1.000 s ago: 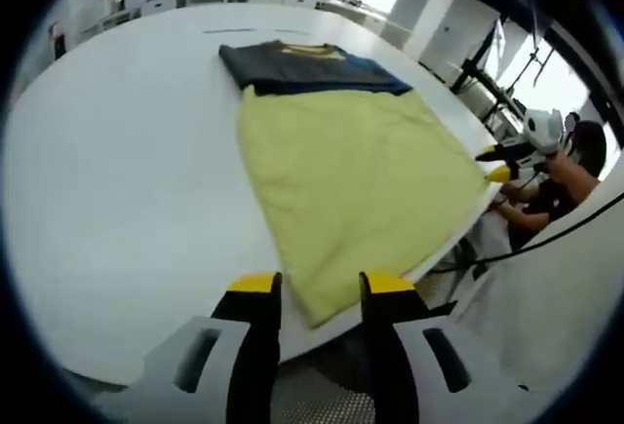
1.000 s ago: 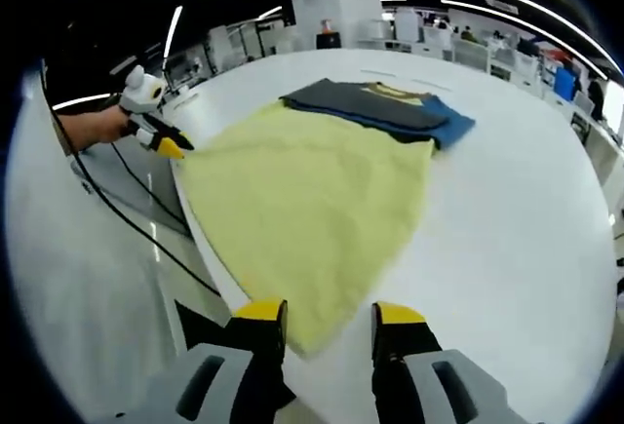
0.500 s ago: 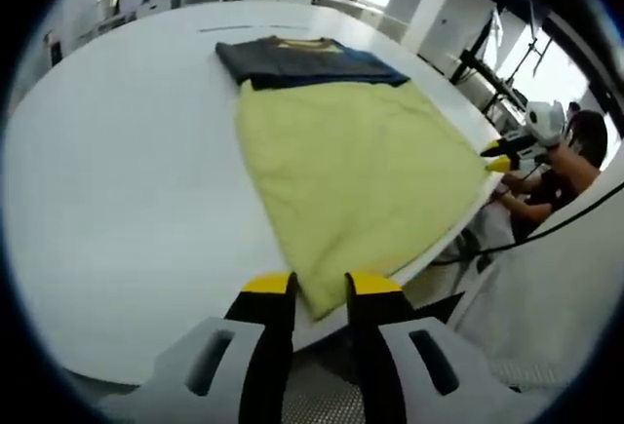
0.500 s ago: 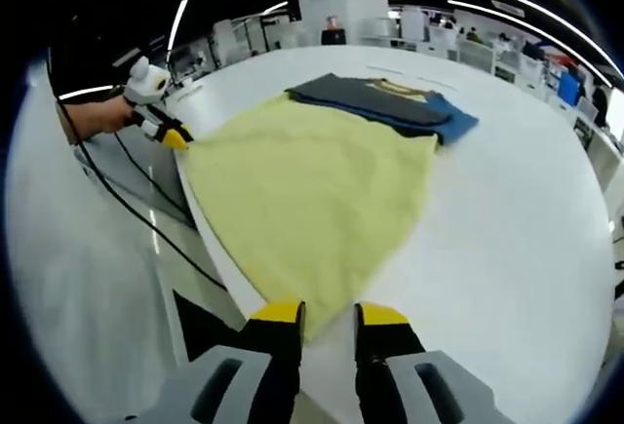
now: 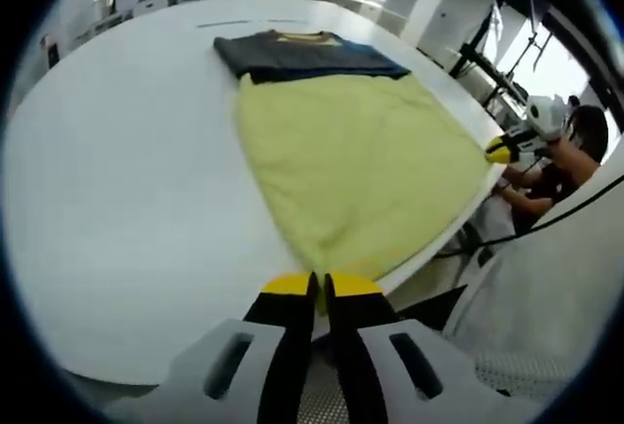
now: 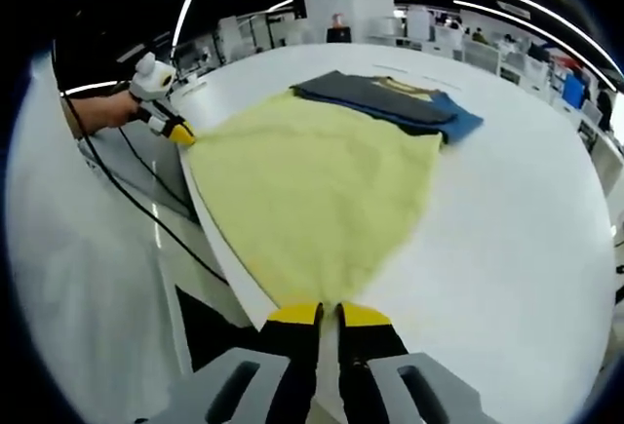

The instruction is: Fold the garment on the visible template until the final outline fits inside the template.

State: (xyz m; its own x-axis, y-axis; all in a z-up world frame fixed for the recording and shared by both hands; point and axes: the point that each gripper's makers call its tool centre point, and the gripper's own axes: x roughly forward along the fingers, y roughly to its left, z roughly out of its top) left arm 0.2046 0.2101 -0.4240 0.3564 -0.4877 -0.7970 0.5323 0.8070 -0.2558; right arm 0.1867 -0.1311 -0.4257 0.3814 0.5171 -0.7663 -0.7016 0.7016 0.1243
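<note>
A pale yellow garment [image 5: 351,161] lies spread flat on the white table [image 5: 127,180], one side running along the table's edge. My left gripper [image 5: 319,288] is shut on its near corner in the left gripper view. My right gripper [image 5: 500,150] pinches the other edge corner at the right. In the right gripper view the same yellow garment [image 6: 312,190] runs away from my right gripper [image 6: 330,313], whose jaws are shut on its corner. My left gripper [image 6: 179,133] holds the far-left corner there.
A folded dark grey and blue garment [image 5: 292,54] lies at the yellow one's far end, also the dark garment [image 6: 390,100]. A person [image 5: 570,166] stands past the table edge, cables hanging. Bare white table [image 6: 517,229] spreads beside the cloth. Office desks stand behind.
Both grippers' jaws went from wide apart to shut on the yellow garment's two near corners. Each camera moved slightly closer to the cloth.
</note>
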